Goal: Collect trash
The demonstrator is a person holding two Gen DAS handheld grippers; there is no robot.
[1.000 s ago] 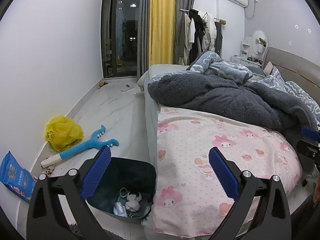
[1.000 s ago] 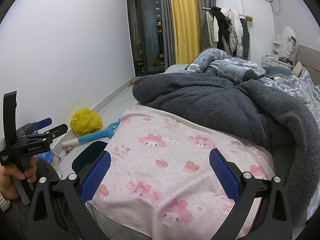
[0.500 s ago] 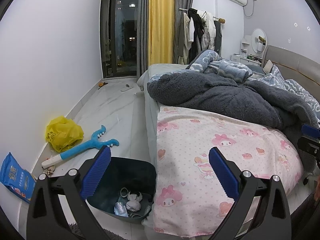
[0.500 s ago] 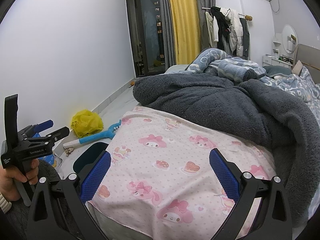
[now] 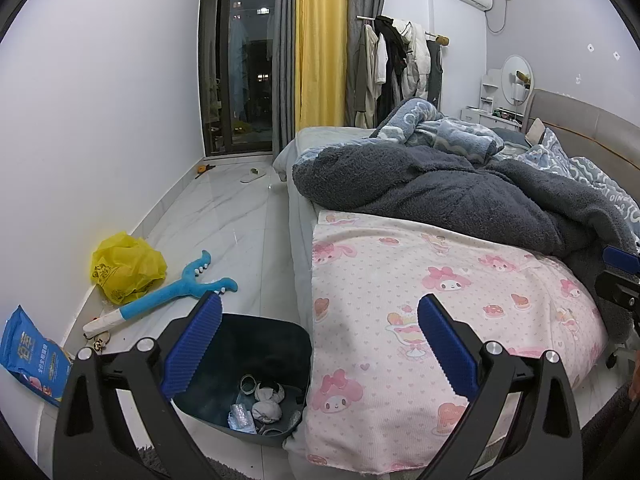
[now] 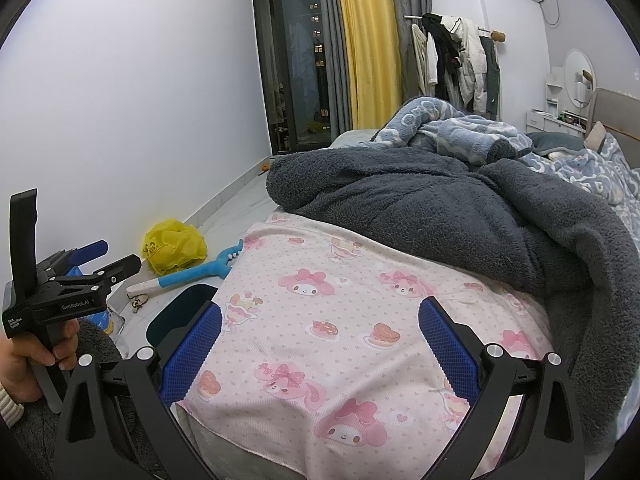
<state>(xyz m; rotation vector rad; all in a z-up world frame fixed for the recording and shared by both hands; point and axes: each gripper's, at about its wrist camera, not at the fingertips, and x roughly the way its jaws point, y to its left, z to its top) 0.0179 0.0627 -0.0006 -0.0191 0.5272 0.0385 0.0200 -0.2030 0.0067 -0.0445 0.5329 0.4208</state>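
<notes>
Little change from a second ago: both views have drifted only slightly, bed and floor items unmoved. Left hand-held gripper [image 5: 318, 346] hangs wide open and empty above the dark trash bin [image 5: 256, 380] beside the bed, crumpled trash [image 5: 266, 400] in its bottom. Right hand-held gripper [image 6: 320, 346], equally wide and empty, hovers over the pink cartoon-print blanket [image 6: 360, 320]; yellow plastic bag [image 5: 128, 266] lies by the wall.

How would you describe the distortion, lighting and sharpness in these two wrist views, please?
Left wrist view: strong fisheye bending of the wall, black corner vignette, even indoor light, a soft sheen on the floor, dark night glass in the door. Right wrist view: same curvature and vignette, the pink sheet sharp and evenly lit, no motion blur.
</notes>
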